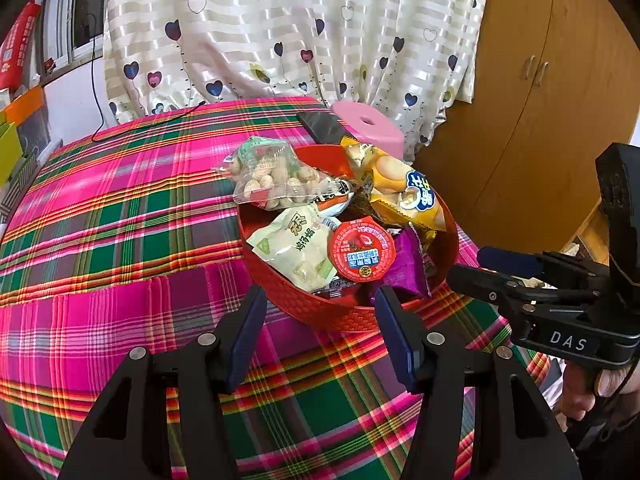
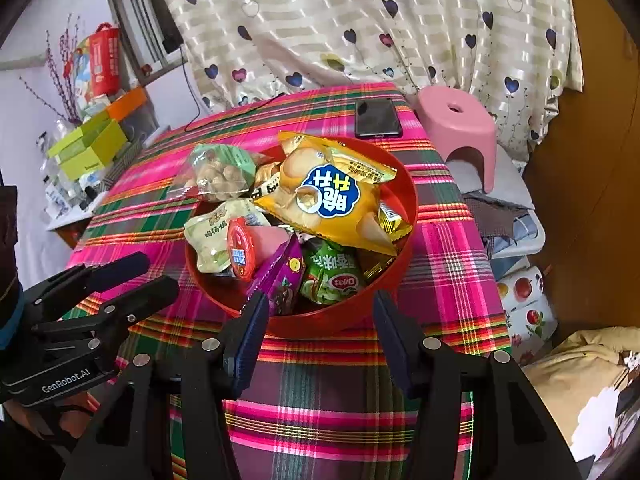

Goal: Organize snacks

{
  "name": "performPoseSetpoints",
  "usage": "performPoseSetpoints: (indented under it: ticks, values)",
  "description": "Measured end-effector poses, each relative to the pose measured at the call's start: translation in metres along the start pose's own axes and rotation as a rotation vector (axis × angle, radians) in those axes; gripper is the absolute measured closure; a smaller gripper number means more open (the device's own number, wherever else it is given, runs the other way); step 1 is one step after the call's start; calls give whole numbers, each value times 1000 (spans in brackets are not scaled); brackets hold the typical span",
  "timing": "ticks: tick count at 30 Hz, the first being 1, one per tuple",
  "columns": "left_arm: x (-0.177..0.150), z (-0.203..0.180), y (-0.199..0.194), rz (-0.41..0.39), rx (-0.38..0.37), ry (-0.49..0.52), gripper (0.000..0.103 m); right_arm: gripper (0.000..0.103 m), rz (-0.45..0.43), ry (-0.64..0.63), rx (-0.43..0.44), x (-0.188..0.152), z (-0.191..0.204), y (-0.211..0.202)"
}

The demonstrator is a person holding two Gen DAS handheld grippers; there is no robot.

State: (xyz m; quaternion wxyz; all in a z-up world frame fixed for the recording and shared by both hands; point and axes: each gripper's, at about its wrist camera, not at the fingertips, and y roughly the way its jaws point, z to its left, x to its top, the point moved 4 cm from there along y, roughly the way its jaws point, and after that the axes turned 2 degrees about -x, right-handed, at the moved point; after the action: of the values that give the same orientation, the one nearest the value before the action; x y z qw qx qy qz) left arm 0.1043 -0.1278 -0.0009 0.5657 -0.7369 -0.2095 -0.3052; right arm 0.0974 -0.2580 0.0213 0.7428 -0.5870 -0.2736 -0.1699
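Snacks seen piled in red bowl (image 1: 320, 312) on plaid-covered table (image 1: 120, 240), none left on cloth; task judged approx. done. Left gripper (image 1: 320, 320) and right gripper (image 2: 318, 320) held half-open, empty, just short of bowl.

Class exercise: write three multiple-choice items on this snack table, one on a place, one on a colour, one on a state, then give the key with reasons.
1. Where does the phone lie?
A. in the bowl
B. on the tablecloth beyond the bowl
C. on the stool

2. What colour is the bowl?
A. red
B. blue
C. white

3. How do both tongs stand?
A. shut on a packet
B. open, holding nothing
C. shut on the rim

Key: B, it lies flat on the plaid cloth; A, its wall is red; B, left tongs and right tongs gape empty.
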Motion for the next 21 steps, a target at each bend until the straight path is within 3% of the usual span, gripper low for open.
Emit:
performPoseSetpoints:
  ticks: [21]
  values:
    - [1,-2,-2,-3,1,11,46,50,14,-10,15,-5,7,3]
